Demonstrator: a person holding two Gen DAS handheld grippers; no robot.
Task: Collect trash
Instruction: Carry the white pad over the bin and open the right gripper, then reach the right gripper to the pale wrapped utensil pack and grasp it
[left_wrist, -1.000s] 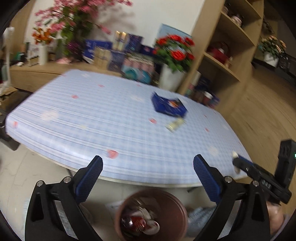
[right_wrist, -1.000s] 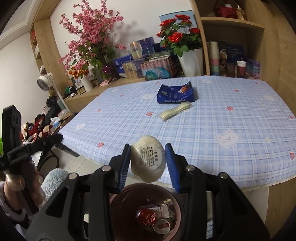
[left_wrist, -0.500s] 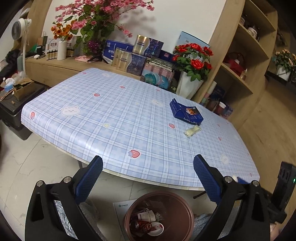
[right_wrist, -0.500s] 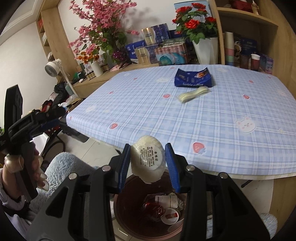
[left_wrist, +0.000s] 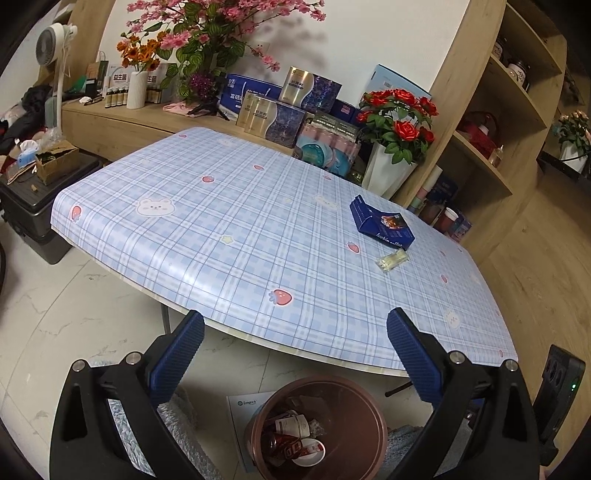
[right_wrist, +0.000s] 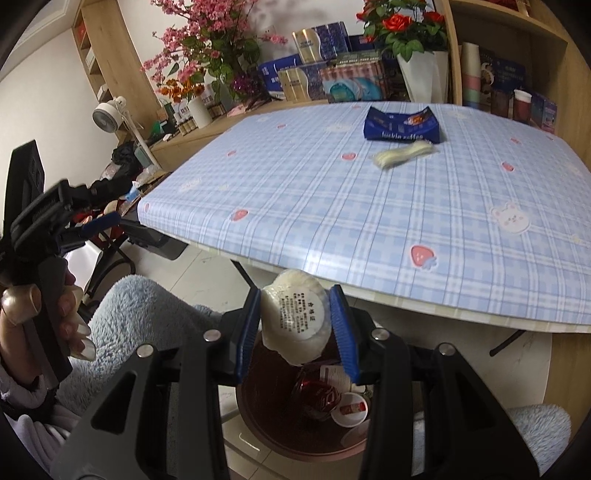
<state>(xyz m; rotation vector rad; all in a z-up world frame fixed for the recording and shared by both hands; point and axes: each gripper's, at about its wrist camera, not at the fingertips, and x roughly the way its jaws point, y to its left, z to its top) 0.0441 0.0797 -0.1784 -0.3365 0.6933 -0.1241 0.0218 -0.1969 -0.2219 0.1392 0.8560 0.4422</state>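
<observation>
Room: wooden shelving and a low sideboard (left_wrist: 122, 122) crowded with boxes and flower vases, marble-look floor.
Counter (left_wrist: 258, 236): covered in a blue plaid cloth with strawberry and bear prints.
On the counter: a dark blue coffee packet (left_wrist: 382, 226) toward the far right, a small pale wrapper (left_wrist: 392, 259) just near of it.
Trash bin (left_wrist: 319, 428): brown, round, on the floor below the counter's near edge, holding a red can and cups.
Right gripper (right_wrist: 297, 325): clamped on a round white lidded cup (right_wrist: 295, 317), label facing the camera, directly above the bin.
Left gripper (left_wrist: 295, 354): jaws spread wide, holding nothing, above the bin's near side.
Left hand (right_wrist: 40, 317): grips the handle at the far left of the right wrist view.
</observation>
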